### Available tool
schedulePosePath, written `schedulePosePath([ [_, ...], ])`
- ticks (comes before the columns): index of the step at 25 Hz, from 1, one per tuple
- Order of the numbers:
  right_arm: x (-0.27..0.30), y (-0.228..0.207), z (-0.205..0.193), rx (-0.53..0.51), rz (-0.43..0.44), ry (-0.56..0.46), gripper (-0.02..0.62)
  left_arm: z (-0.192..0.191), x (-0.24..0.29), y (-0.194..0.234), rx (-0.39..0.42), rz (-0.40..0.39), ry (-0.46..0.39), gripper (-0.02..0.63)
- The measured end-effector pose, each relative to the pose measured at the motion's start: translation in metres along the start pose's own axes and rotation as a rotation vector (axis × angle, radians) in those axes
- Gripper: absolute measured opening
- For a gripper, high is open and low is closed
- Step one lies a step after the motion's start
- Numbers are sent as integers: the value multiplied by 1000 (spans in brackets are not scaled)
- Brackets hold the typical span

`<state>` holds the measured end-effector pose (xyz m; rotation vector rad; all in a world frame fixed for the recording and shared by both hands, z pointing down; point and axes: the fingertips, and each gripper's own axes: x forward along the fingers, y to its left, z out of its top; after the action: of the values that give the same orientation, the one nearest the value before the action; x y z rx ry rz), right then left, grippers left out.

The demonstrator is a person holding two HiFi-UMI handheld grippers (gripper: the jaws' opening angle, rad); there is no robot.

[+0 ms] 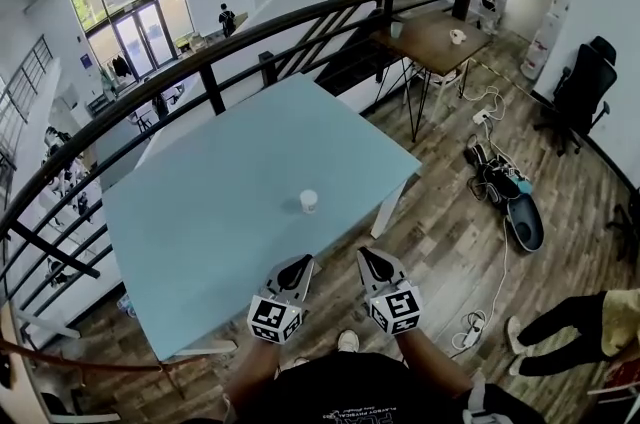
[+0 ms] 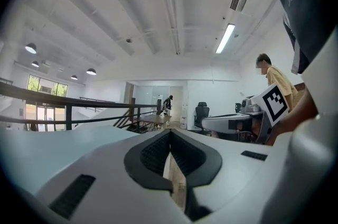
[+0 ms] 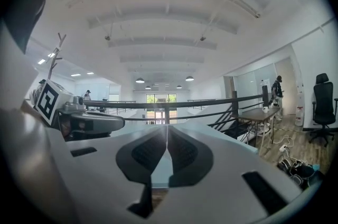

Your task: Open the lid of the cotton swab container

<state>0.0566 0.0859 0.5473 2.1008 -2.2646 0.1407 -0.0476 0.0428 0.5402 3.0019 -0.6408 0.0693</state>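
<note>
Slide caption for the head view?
Left gripper and right gripper, both shut and empty, short of the white container on the blue table.

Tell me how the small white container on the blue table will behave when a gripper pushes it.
The container looks small and upright, so it is probably light and may slide or tip when nudged. It stands alone on the smooth table, with nothing bracing it. It seems round, so it might roll if toppled.
</note>
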Motion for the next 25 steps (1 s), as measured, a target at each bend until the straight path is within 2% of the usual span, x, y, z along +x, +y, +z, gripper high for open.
schedulePosePath([
  [10, 0, -45, -9, -8, 29, 14, 20, -5, 33, -6, -31, 53, 8, 12],
  [18, 14, -45, -15, 13, 50, 18, 20, -12, 44, 5, -49, 68, 30, 12],
  [25, 52, -47, -11, -13, 71, 22, 20, -14, 58, 34, -63, 80, 30, 12],
])
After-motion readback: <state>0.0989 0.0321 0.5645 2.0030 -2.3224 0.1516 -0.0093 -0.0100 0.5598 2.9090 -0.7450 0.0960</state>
